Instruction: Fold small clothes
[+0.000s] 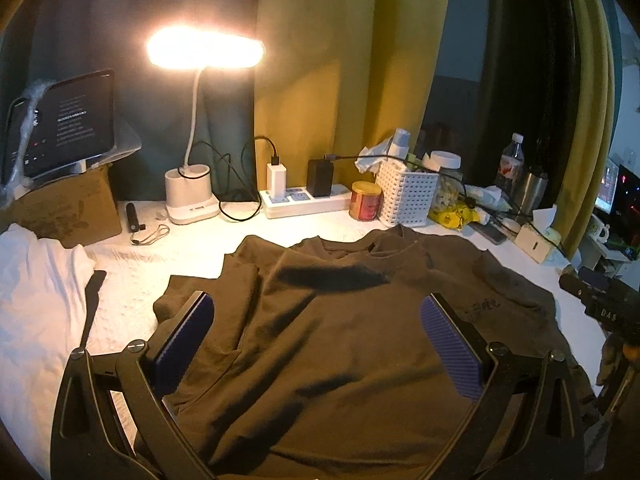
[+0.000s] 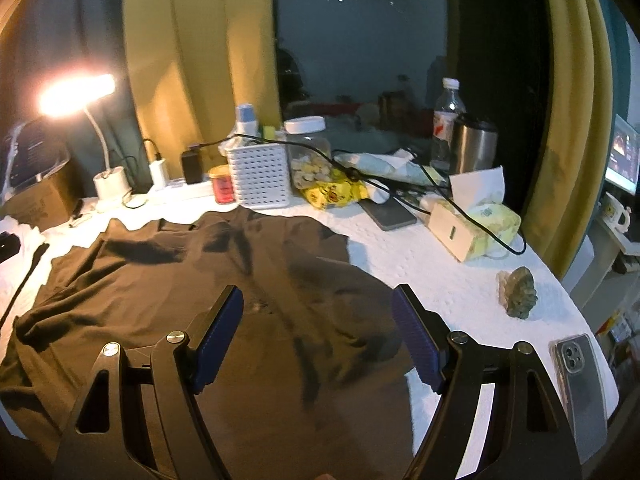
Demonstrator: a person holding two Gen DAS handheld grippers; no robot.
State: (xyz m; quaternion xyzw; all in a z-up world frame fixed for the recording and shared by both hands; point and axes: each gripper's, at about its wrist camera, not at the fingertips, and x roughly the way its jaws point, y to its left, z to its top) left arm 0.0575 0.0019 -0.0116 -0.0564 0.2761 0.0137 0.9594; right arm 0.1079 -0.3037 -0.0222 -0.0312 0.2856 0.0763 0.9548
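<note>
- A crumpled dark brown cotton T-shirt (image 1: 320,320) lies spread on the white padded table cover (image 1: 132,272), neckline away from the claws, apparently laid out ready for folding.
- The left gripper (image 1: 316,320) hovers above the shirt's middle, jaws wide apart and empty.
- The right gripper (image 2: 318,320) hangs over the shirt's right side, likewise wide and empty.
- Beyond both, a lit white desk lamp (image 1: 192,196) stands clear of the cloth.

Your left gripper (image 1: 316,344) hangs with jaws wide apart over the brown shirt (image 1: 340,320); beyond the shirt's collar, the lit lamp (image 1: 192,196) stands.
</note>
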